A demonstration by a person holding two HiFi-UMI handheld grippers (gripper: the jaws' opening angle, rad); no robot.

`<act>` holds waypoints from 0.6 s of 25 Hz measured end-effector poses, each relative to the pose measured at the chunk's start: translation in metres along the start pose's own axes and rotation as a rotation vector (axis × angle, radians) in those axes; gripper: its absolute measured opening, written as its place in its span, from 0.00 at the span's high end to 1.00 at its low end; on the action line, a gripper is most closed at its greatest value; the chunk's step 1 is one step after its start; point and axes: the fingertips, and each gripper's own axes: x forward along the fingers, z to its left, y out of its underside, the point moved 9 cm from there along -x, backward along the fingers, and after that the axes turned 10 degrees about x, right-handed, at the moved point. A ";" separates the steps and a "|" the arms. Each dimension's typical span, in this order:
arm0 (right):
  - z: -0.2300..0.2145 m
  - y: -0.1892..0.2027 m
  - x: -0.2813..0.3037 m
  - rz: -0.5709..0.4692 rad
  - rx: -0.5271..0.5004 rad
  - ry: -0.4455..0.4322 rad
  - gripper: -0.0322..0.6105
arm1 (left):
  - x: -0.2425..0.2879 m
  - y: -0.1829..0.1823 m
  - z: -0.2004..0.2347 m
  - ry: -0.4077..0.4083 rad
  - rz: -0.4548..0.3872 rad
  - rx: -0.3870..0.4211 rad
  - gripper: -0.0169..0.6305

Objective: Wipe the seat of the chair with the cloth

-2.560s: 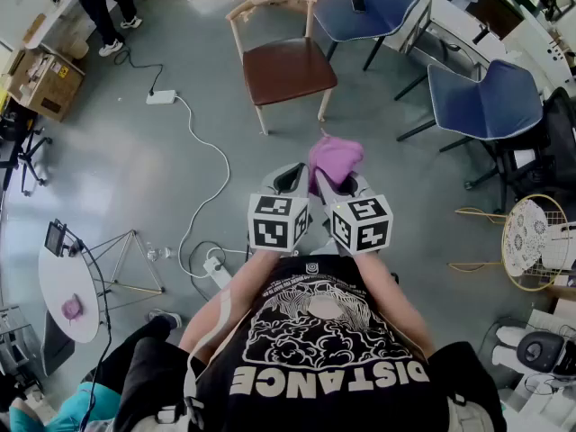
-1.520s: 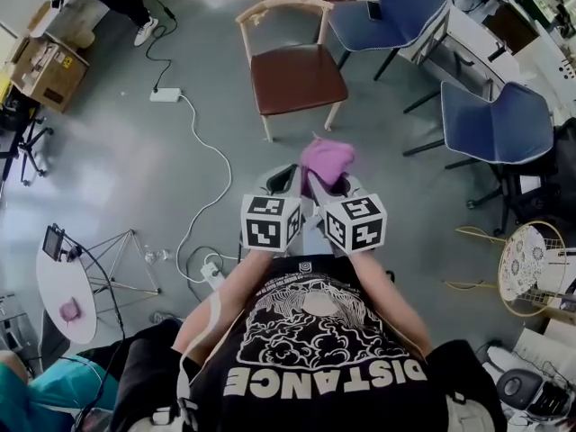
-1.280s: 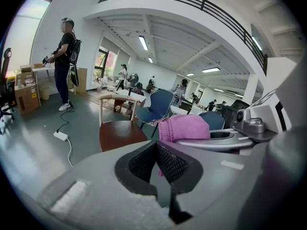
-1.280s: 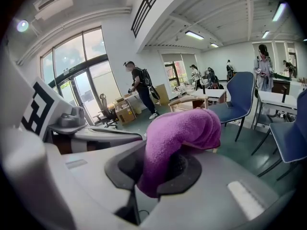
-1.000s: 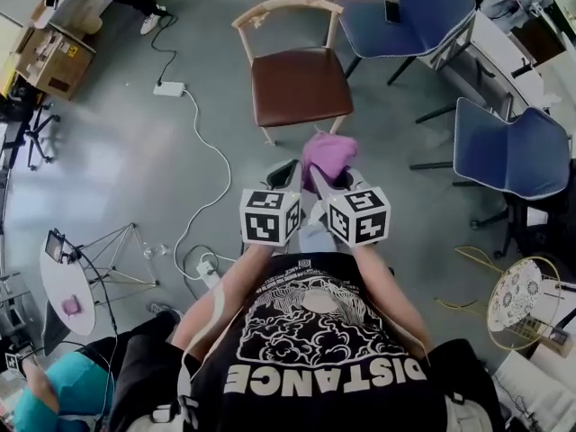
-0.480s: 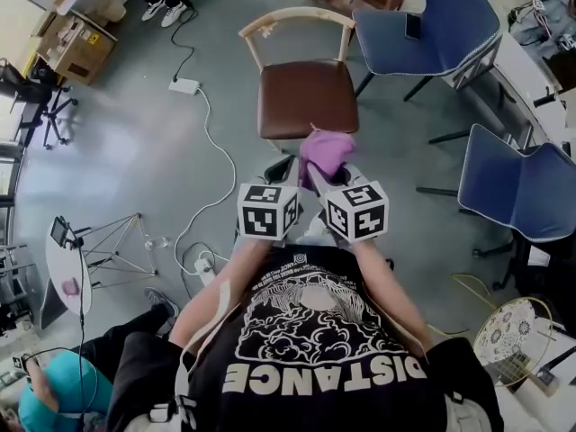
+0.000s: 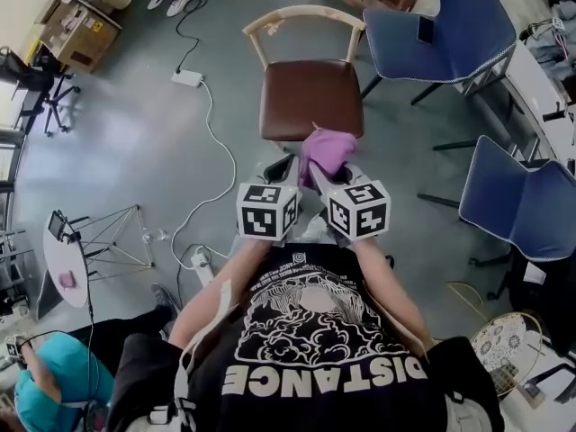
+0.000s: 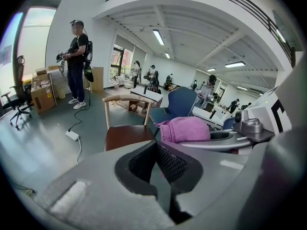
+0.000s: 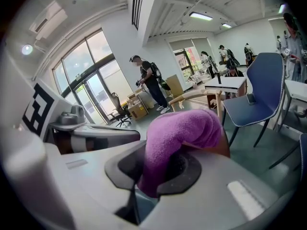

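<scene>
A wooden chair with a brown seat (image 7: 312,97) stands on the grey floor straight ahead of me, and nothing lies on the seat. My right gripper (image 7: 329,175) is shut on a bunched purple cloth (image 7: 326,151), which hangs just short of the seat's front edge. In the right gripper view the cloth (image 9: 182,133) bulges out over the jaws of the right gripper (image 9: 160,169) and hides most of the chair. My left gripper (image 7: 281,171) is held close beside it. In the left gripper view its jaws (image 8: 156,150) are together with nothing in them, and the chair seat (image 8: 125,135) lies beyond.
Two blue office chairs (image 7: 445,25) (image 7: 522,201) stand to the right of the wooden chair. A power strip with a white cable (image 7: 187,78) lies on the floor at left. A tripod (image 7: 117,241), a small round table (image 7: 63,268) and cardboard boxes (image 7: 81,25) are farther left. A person stands far off (image 8: 76,61).
The wooden chair has drawn closer and now lies straight ahead of the grippers. Both grippers stay side by side, with the cloth still in the right one.
</scene>
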 end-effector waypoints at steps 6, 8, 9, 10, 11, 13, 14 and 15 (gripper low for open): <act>-0.004 -0.016 0.034 0.046 -0.018 -0.009 0.85 | 0.021 -0.006 0.030 -0.005 0.003 -0.050 0.98; -0.006 -0.022 0.048 0.065 -0.018 -0.010 0.85 | 0.029 -0.008 0.043 -0.002 0.005 -0.065 0.98; -0.007 -0.025 0.056 0.077 -0.017 -0.009 0.85 | 0.034 -0.010 0.050 0.000 0.007 -0.073 0.98; -0.007 -0.029 0.064 0.089 -0.015 -0.006 0.85 | 0.038 -0.012 0.058 0.003 0.011 -0.082 0.98; -0.008 -0.032 0.073 0.101 -0.011 -0.002 0.85 | 0.043 -0.013 0.067 0.005 0.016 -0.091 0.98; -0.009 -0.041 0.093 0.122 -0.004 0.005 0.86 | 0.053 -0.017 0.087 0.009 0.025 -0.108 0.98; -0.009 -0.046 0.104 0.131 -0.001 0.009 0.86 | 0.058 -0.019 0.098 0.011 0.030 -0.115 0.98; -0.009 -0.051 0.115 0.139 0.000 0.010 0.86 | 0.063 -0.021 0.109 0.015 0.035 -0.121 0.98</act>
